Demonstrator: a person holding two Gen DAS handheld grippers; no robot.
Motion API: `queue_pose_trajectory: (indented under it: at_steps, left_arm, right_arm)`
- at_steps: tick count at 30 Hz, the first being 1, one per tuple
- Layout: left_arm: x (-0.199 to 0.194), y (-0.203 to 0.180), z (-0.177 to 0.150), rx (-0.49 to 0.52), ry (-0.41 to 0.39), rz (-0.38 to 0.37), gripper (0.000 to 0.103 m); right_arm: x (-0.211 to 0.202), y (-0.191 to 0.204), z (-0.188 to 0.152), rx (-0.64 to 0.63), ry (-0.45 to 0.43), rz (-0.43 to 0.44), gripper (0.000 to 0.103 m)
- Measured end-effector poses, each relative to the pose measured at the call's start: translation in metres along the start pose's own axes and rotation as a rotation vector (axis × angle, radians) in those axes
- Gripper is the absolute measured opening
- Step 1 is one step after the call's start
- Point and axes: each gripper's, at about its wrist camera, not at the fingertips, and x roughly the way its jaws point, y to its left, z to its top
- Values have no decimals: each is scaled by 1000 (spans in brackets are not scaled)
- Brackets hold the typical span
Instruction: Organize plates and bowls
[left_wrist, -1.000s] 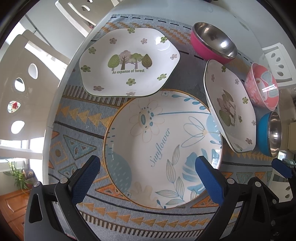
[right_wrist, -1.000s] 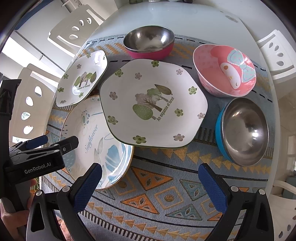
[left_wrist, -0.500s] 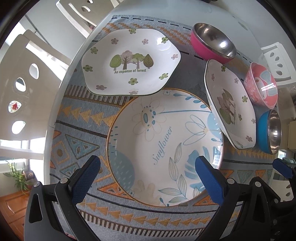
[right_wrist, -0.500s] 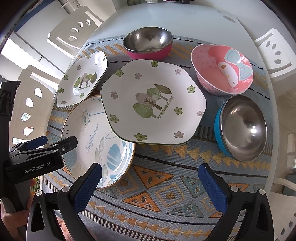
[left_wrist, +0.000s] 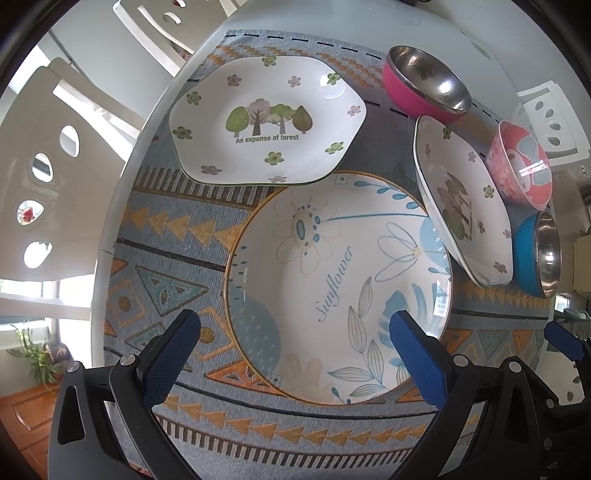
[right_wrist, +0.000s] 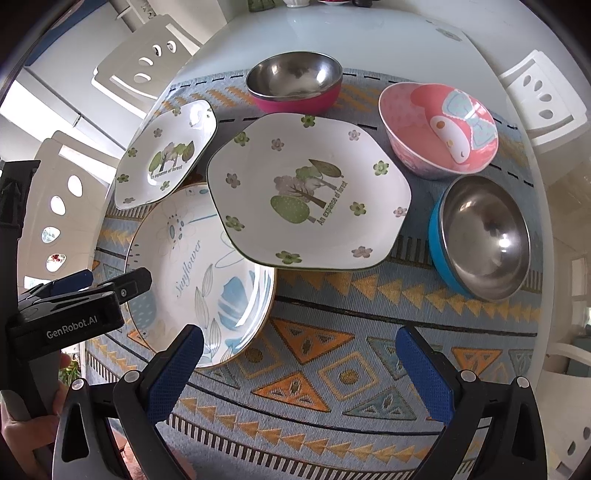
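Through the left wrist camera I see my left gripper (left_wrist: 293, 345) with its blue fingers spread wide and nothing between them, hovering over the near rim of the round Sunflower plate (left_wrist: 338, 286). That plate lies bare on the patterned mat (left_wrist: 173, 236). Beyond it sits a hexagonal forest plate (left_wrist: 267, 120), also bare, its near edge just overlapping the round plate's rim. To the right a second forest plate (left_wrist: 463, 201) rests tilted, one edge over the round plate. Behind it stand a magenta steel bowl (left_wrist: 424, 83), a pink cartoon bowl (left_wrist: 522, 164) and a blue steel bowl (left_wrist: 537, 253); what I can see of their insides holds nothing.

Through the right wrist camera my right gripper (right_wrist: 299, 360) is likewise spread wide and holds nothing, over bare mat (right_wrist: 332, 369). The second forest plate (right_wrist: 308, 192) lies ahead, overlapping the Sunflower plate (right_wrist: 192, 273). The blue steel bowl (right_wrist: 482, 236), the pink cartoon bowl (right_wrist: 439, 127) and the magenta steel bowl (right_wrist: 293, 85) are all empty. The left gripper (right_wrist: 92, 284) shows at the left edge.
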Motion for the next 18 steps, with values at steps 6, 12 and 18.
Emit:
queue_pose_trajectory:
  at_steps: [6, 12, 18]
  left_arm:
    - [1, 7, 0, 8, 3, -4, 102]
    - [1, 12, 0, 22, 3, -9, 102]
    - [4, 17, -3, 48, 9, -3, 102]
  right_arm:
    - [0, 7, -4, 10, 0, -5, 103]
    - [1, 14, -7, 18, 4, -8, 103]
    - [5, 23, -12, 23, 13, -12, 103]
